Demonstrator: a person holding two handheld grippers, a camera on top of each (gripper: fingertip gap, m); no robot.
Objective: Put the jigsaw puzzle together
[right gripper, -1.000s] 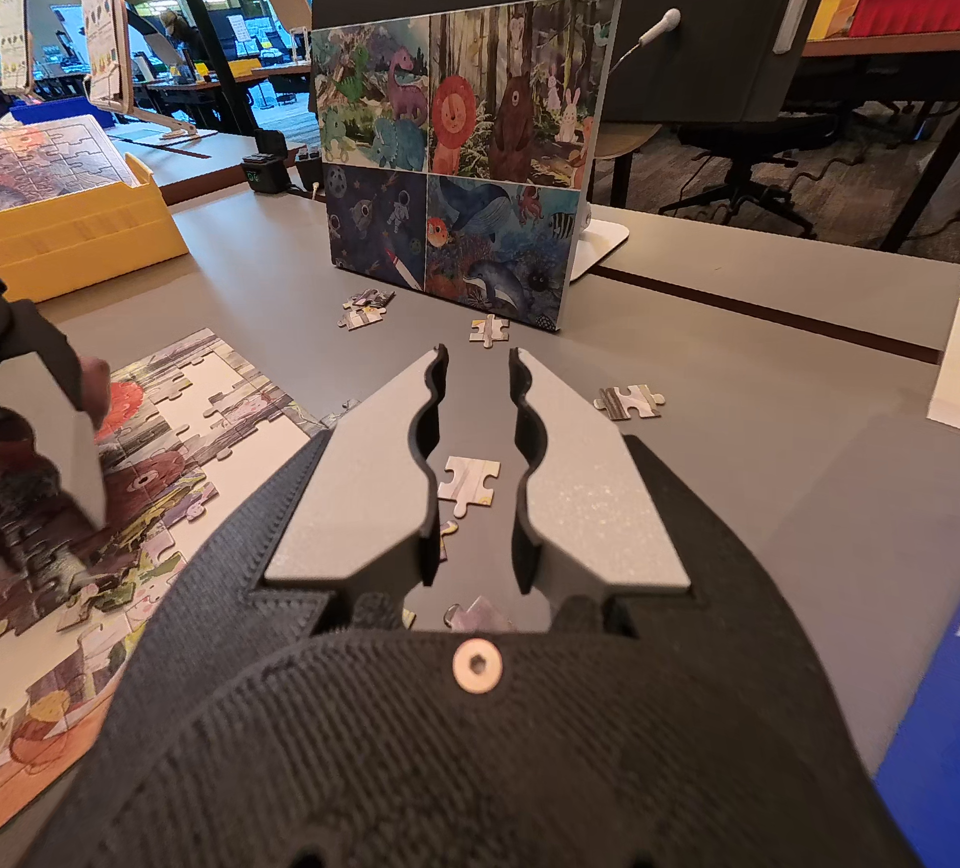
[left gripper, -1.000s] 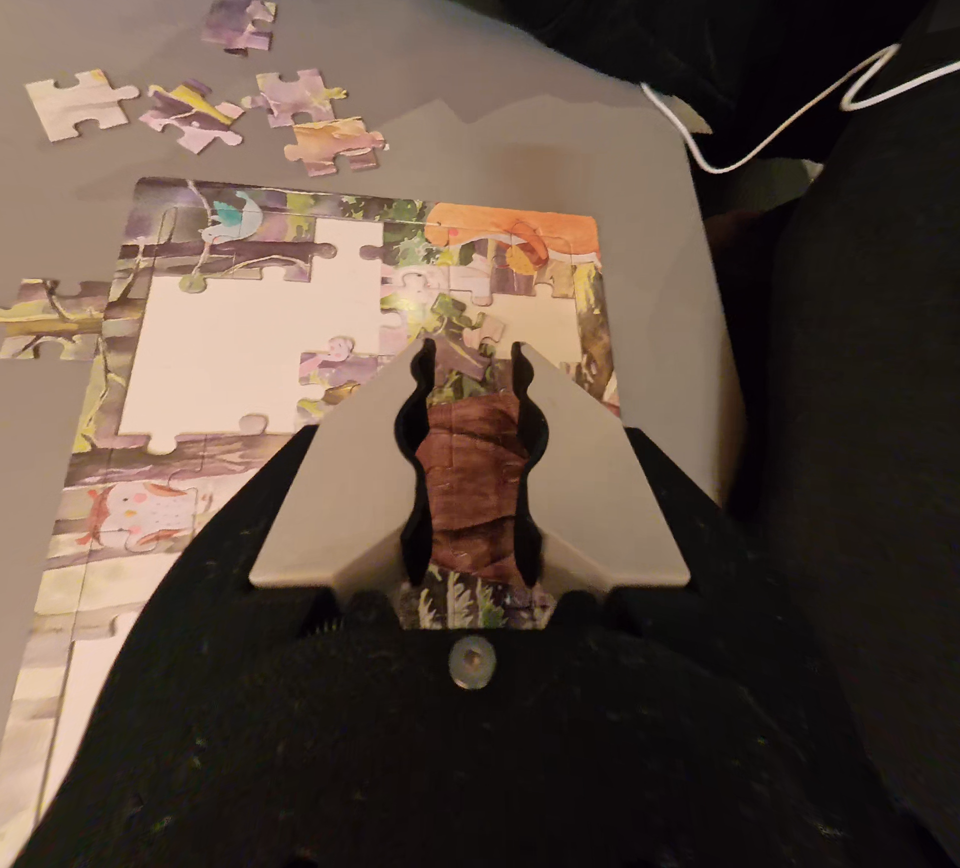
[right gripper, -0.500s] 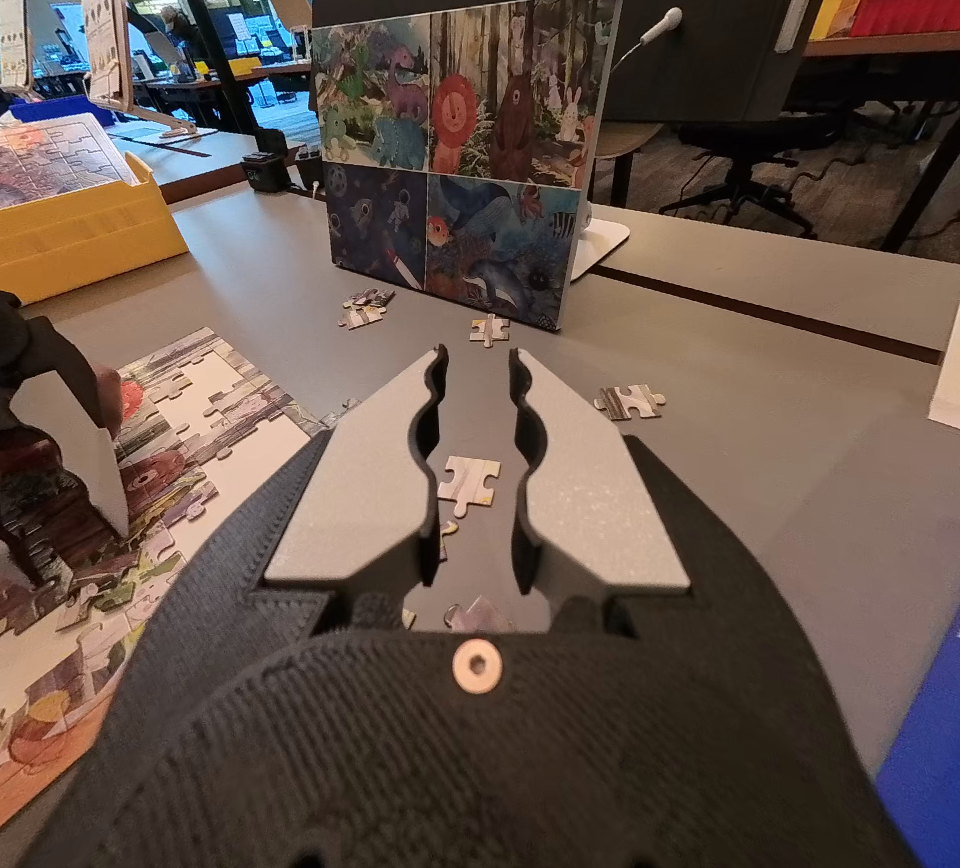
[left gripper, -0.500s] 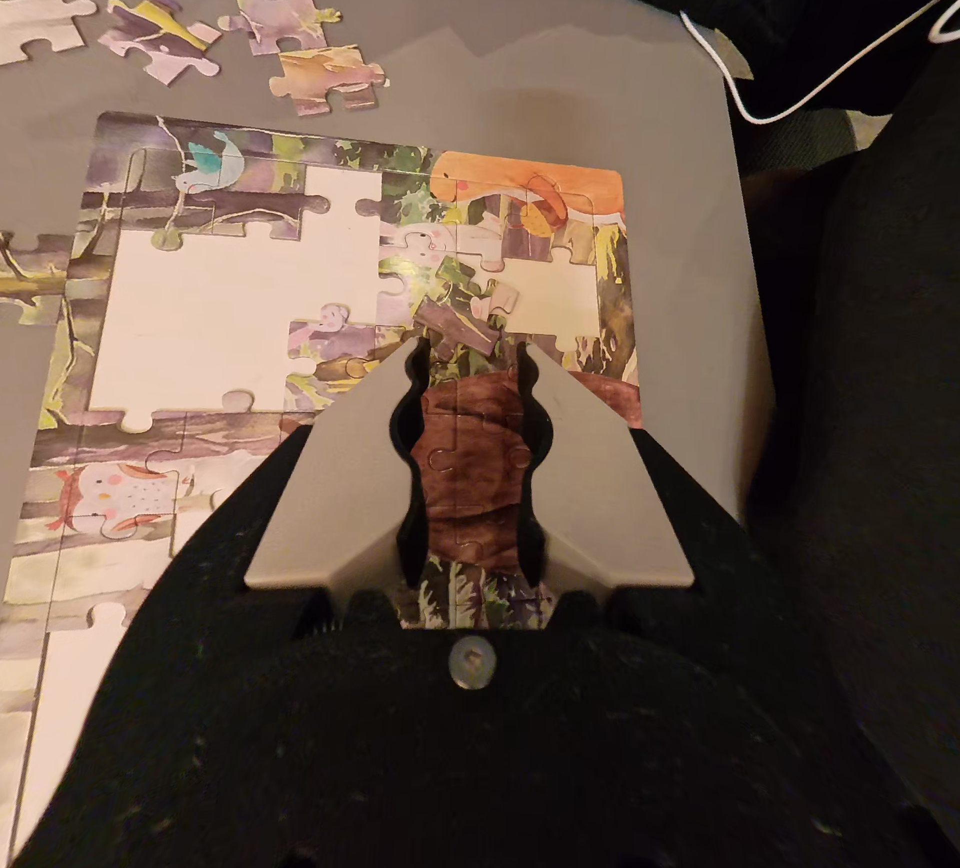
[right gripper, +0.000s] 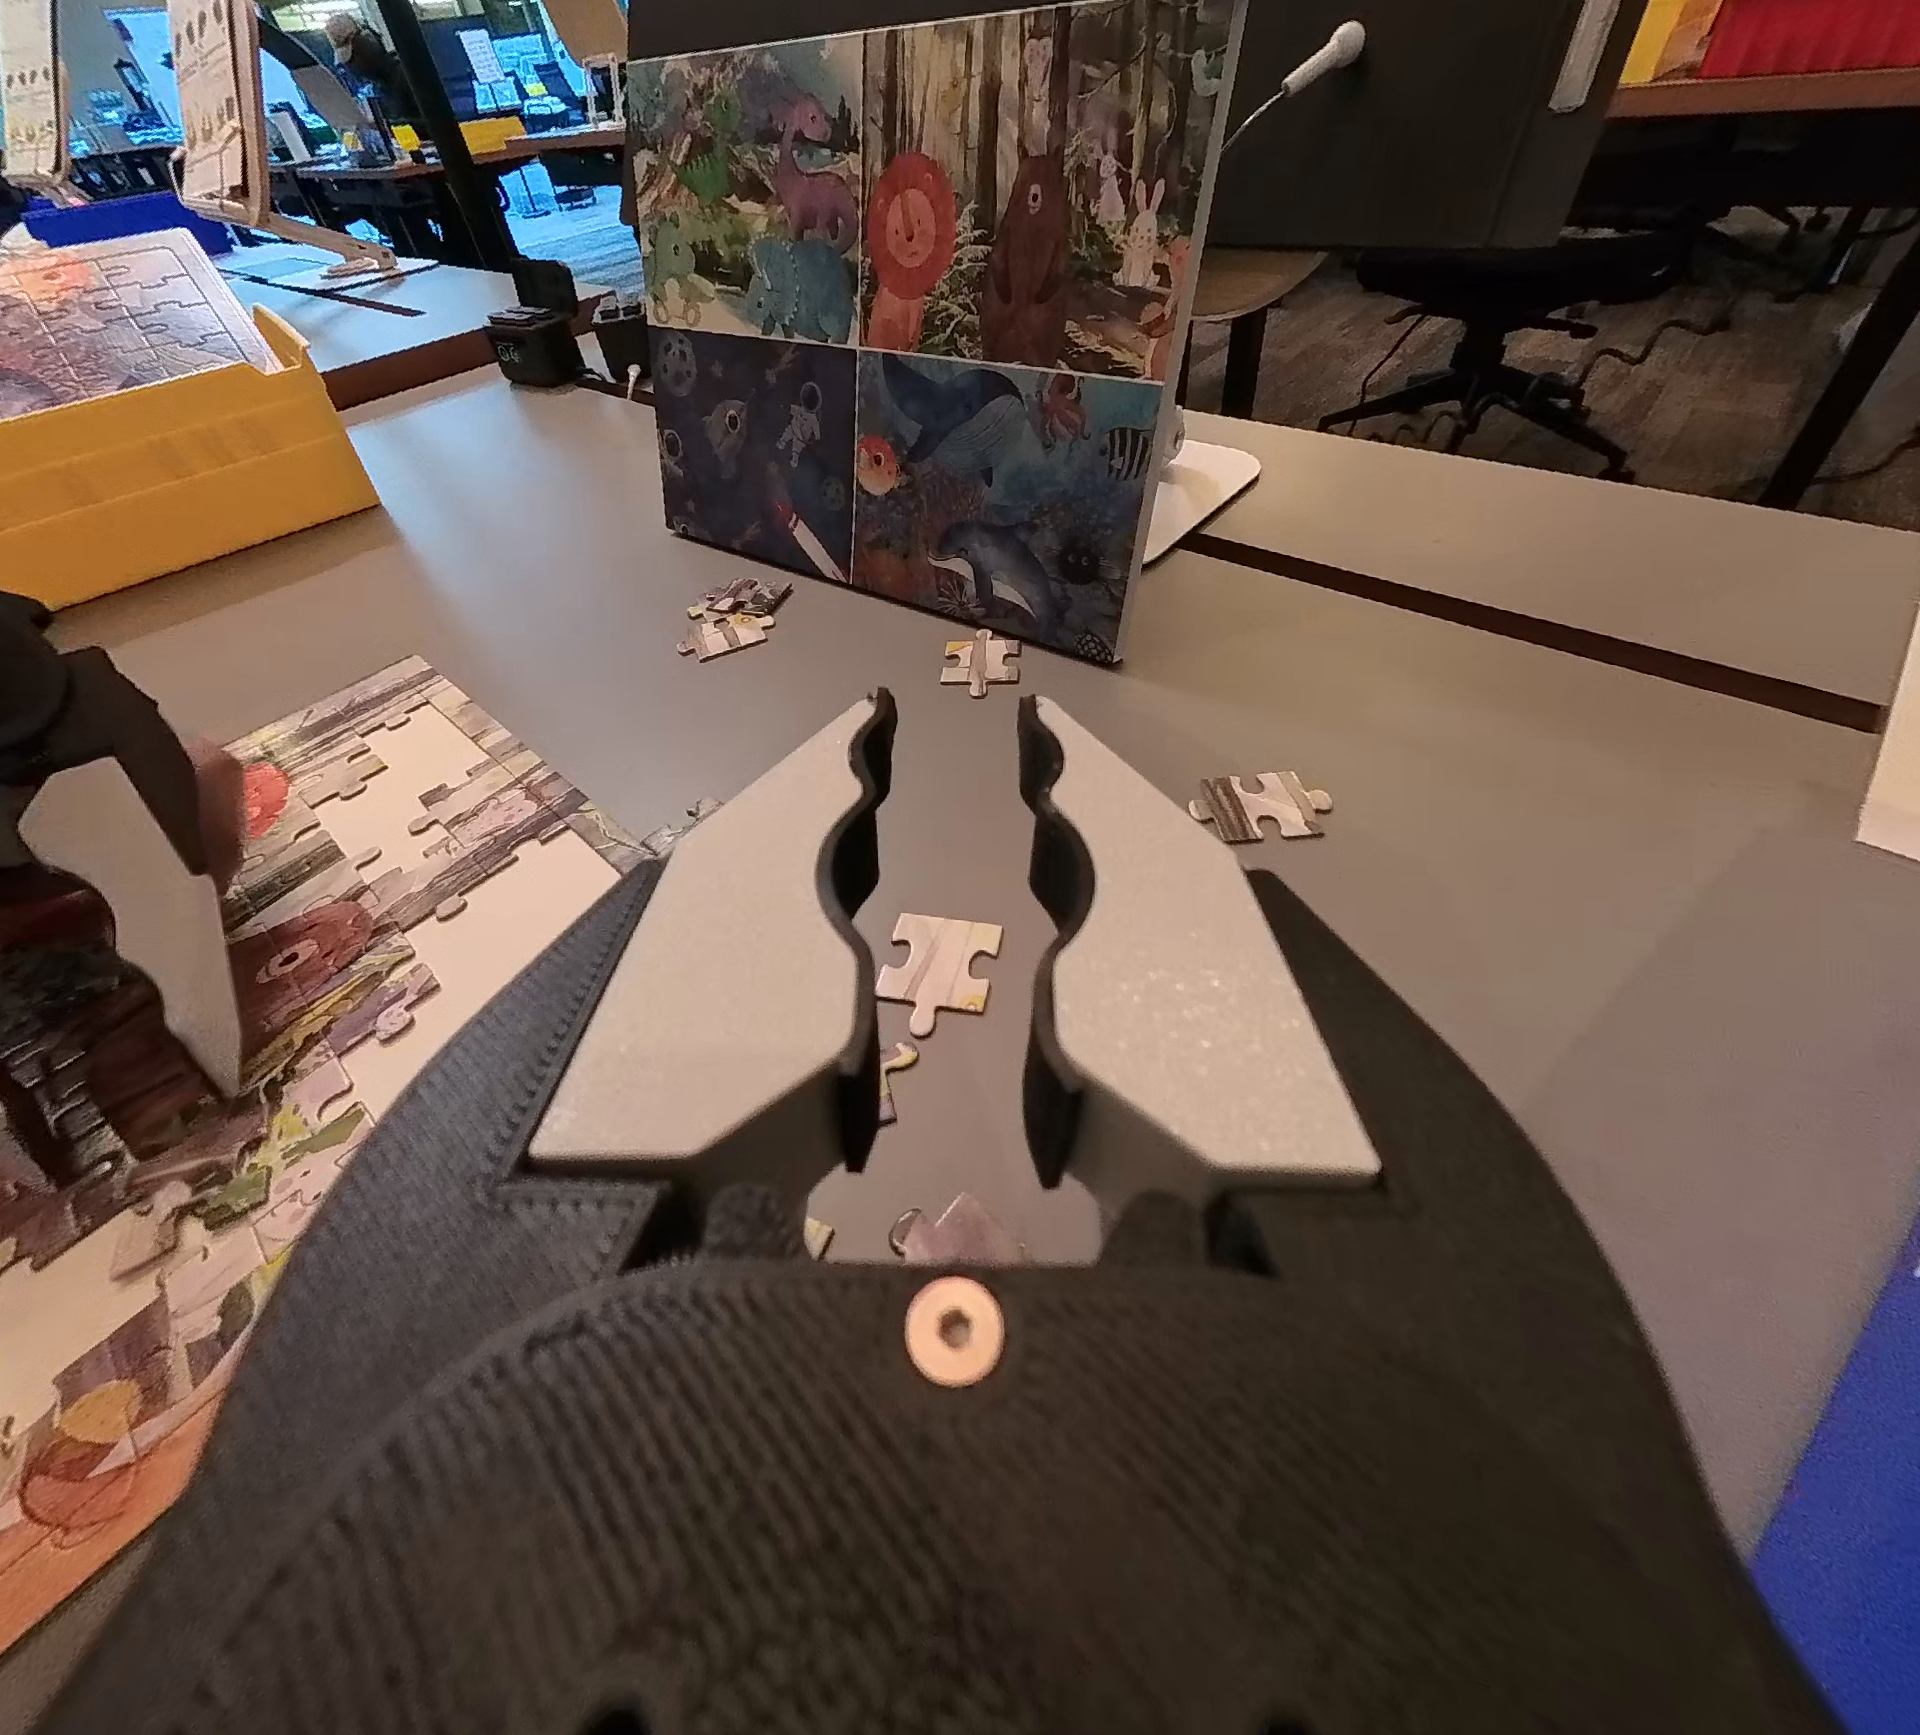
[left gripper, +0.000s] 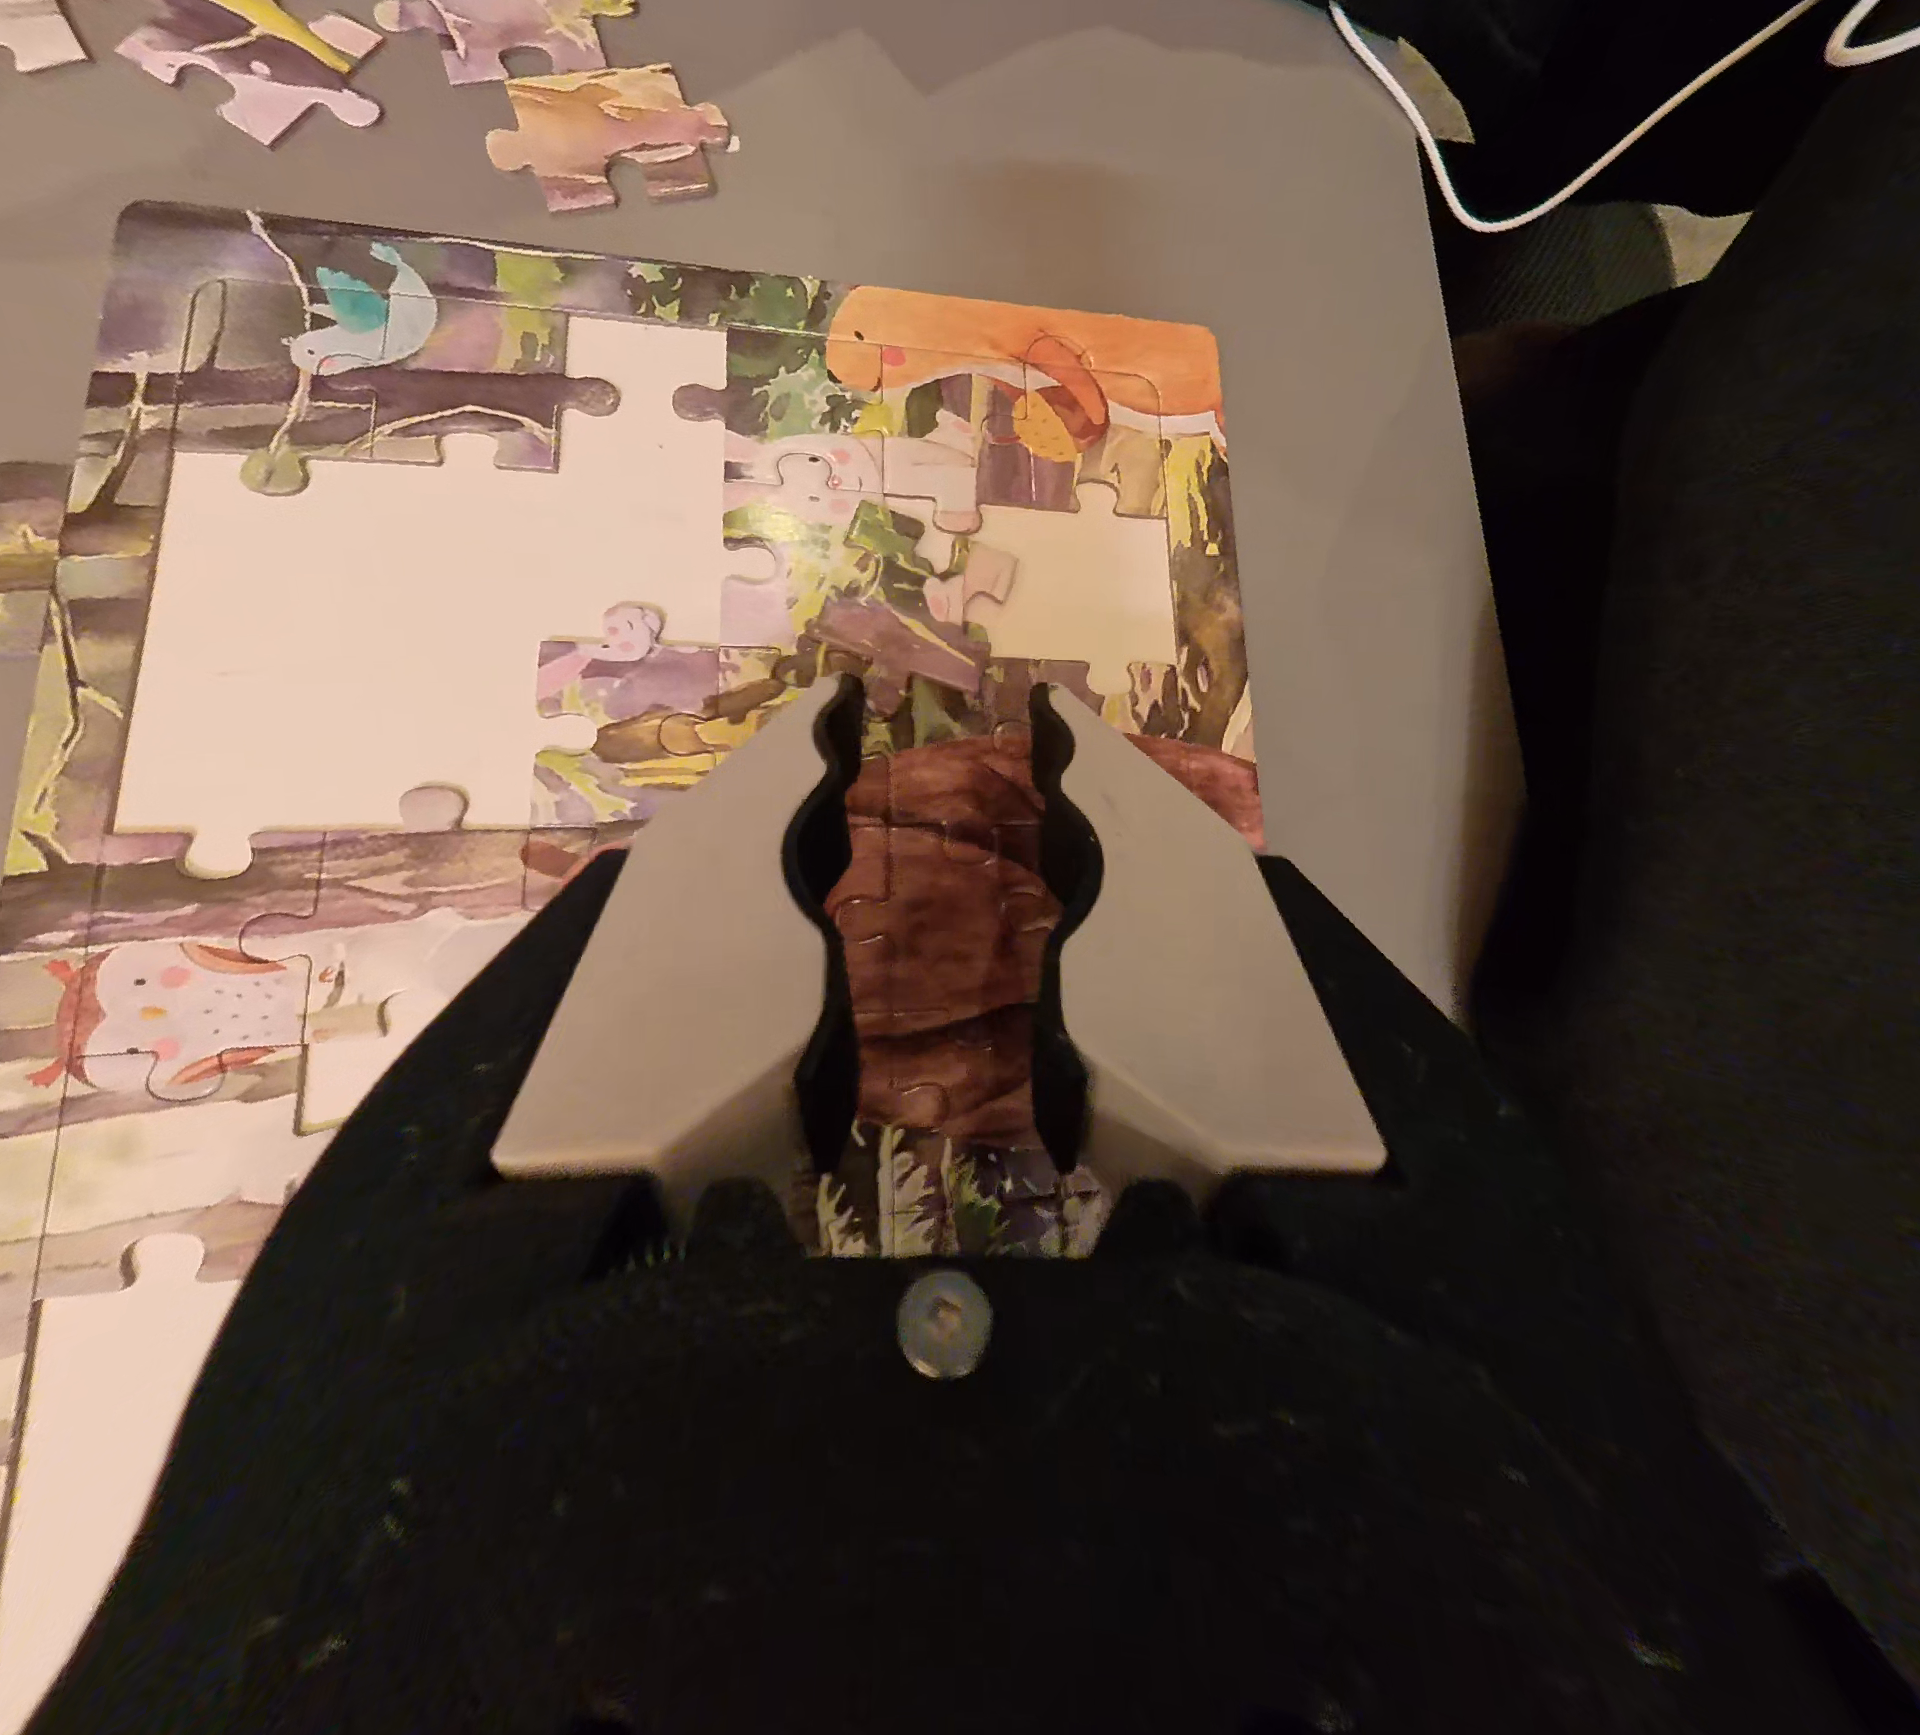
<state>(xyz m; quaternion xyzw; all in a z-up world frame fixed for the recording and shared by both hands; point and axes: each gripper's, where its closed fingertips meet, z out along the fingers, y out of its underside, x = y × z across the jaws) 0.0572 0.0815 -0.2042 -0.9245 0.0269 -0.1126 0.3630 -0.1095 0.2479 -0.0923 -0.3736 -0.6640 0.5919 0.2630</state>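
Your left tongs (left gripper: 940, 693) hang with fingers apart and empty over the puzzle board (left gripper: 665, 542), tips just short of a purple piece (left gripper: 902, 646) lying askew beside the small bare gap. That piece looks like thin, light card, stiff but easy to bend or flick away, so nudge or pinch it by its flat edges. The board's right side sits close to the desk (left gripper: 1039, 127) edge, so slide pieces inward. Your right tongs (right gripper: 956, 719) are also apart, holding nothing, above a loose pale piece (right gripper: 940, 958) on open desk.
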